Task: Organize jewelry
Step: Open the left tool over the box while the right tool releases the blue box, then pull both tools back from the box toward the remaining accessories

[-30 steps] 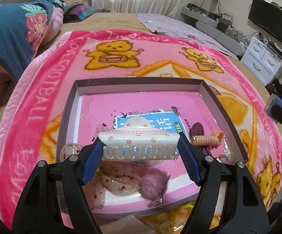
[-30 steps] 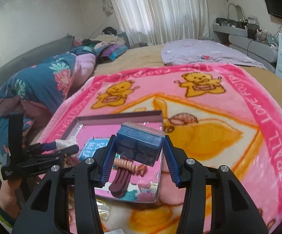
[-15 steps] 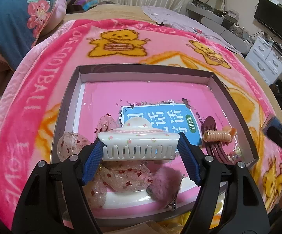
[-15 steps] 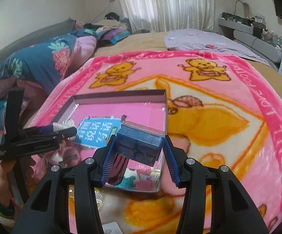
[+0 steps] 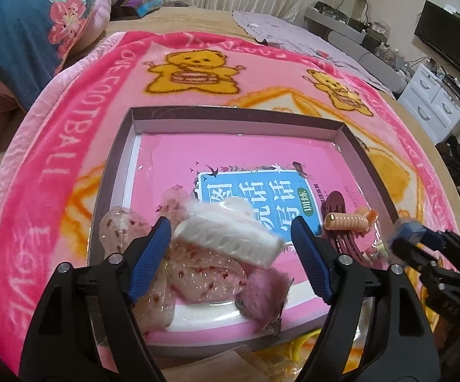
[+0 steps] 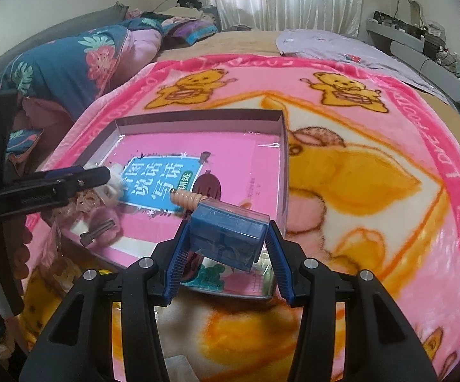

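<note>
There, the left tongs (image 5: 230, 242) were opening and the white claw clip (image 5: 230, 238), freed and blurred, tipped toward the shallow box (image 5: 230, 116) on the bed; one piece delivered. The right tongs (image 6: 226, 238) stayed clamped on the blue case (image 6: 226, 232) above the box's near corner.

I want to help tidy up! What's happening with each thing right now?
left gripper: jaws opening.
white hair claw: tilted, dropping free between the pads.
right gripper: shut on the blue box.
shallow box: open, holding hair clips.

White claw clip (image 5: 230, 238), blurred, tilted above shallow tray (image 5: 230, 117)
</note>
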Demonstrator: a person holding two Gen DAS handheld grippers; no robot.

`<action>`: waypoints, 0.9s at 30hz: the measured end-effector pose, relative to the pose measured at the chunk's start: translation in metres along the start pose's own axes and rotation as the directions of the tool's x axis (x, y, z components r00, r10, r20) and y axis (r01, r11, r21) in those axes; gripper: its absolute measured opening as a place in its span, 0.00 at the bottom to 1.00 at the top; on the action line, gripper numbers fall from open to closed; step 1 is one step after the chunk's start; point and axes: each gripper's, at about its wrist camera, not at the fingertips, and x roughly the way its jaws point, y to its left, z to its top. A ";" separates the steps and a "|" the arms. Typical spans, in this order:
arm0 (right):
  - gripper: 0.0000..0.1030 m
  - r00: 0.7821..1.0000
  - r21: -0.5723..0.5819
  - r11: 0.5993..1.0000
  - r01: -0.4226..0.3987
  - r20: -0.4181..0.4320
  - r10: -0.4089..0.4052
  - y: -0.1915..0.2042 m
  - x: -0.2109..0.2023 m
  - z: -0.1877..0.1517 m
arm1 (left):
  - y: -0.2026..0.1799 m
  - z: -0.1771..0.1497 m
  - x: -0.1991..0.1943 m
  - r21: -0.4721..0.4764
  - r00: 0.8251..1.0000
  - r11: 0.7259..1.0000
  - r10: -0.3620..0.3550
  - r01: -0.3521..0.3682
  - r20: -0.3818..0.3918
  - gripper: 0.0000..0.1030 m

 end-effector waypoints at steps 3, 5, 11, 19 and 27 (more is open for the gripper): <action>0.45 1.000 -0.001 1.000 -0.001 -0.011 0.001 0.001 0.003 -0.002 | 0.000 0.001 -0.006 -0.005 1.000 1.000 -0.002 0.002 0.009 0.68; 0.45 1.000 -0.003 1.000 0.001 -0.015 -0.001 0.001 0.004 -0.003 | 0.001 0.001 -0.010 -0.012 1.000 1.000 -0.006 0.007 0.014 0.69; 0.46 1.000 0.001 1.000 -0.005 -0.018 0.005 0.001 0.003 -0.004 | 0.003 0.003 -0.022 -0.023 1.000 1.000 -0.008 0.009 0.028 0.76; 0.67 1.000 0.017 1.000 -0.009 0.026 0.009 -0.001 -0.015 -0.003 | 0.004 0.003 -0.039 -0.040 0.999 0.999 -0.006 0.008 0.043 0.86; 0.89 0.993 0.030 0.999 -0.009 0.116 0.006 -0.002 -0.049 -0.004 | 0.003 0.003 -0.071 -0.048 0.996 0.999 -0.012 0.016 0.085 0.91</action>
